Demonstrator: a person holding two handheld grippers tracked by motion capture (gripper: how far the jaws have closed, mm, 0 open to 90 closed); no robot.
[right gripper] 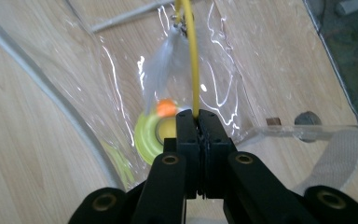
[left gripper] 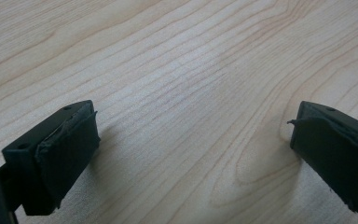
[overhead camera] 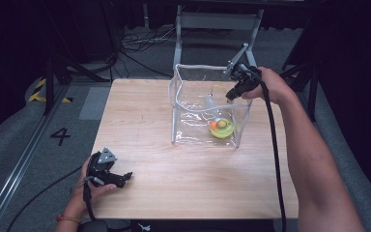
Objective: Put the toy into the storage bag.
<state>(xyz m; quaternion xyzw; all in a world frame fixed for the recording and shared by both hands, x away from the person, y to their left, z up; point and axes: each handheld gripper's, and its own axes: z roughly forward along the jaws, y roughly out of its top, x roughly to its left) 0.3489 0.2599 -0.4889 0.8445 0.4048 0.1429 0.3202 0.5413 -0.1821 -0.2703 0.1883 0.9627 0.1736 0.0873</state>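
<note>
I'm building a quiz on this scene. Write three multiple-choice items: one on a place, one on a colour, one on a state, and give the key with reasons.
1. Where does the left gripper sit?
A. at the table's near left corner
B. inside the clear bag
C. on the floor

2. What colour is the thin rod held by the right gripper?
A. blue
B. yellow
C. black

3. How do the left gripper's jaws stand?
A. shut on a ring
B. shut on nothing
C. wide apart over bare wood

Key: 1 A, the high view shows it low on the table, far from the clear bag. 2 B, the right gripper view shows yellow. 3 C, the left gripper view shows both jaws apart.
</note>
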